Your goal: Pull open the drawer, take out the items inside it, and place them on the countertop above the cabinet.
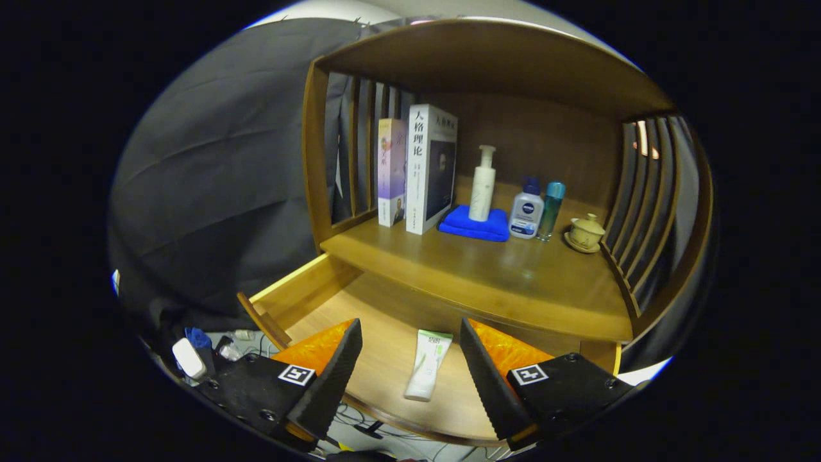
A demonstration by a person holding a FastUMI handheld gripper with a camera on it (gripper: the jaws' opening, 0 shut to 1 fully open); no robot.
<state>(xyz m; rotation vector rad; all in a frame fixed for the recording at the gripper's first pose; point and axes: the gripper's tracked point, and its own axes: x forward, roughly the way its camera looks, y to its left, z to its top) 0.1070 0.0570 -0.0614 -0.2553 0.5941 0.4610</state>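
The wooden drawer (308, 289) stands pulled open below the countertop (487, 269). A white and green tube (426, 364) lies flat on the drawer's floor, its cap end toward me. My gripper (410, 343) hovers above the drawer, open, with the tube in the gap between the two fingers but below them. Neither finger touches the tube.
On the countertop stand two books (417, 170), a white pump bottle (482, 183) on a folded blue cloth (474, 224), a white bottle with blue cap (526, 210), a slim teal bottle (550, 210) and a small lidded cup (585, 232). Slatted wooden sides flank the shelf. Clutter and cables lie on the floor beside the left finger.
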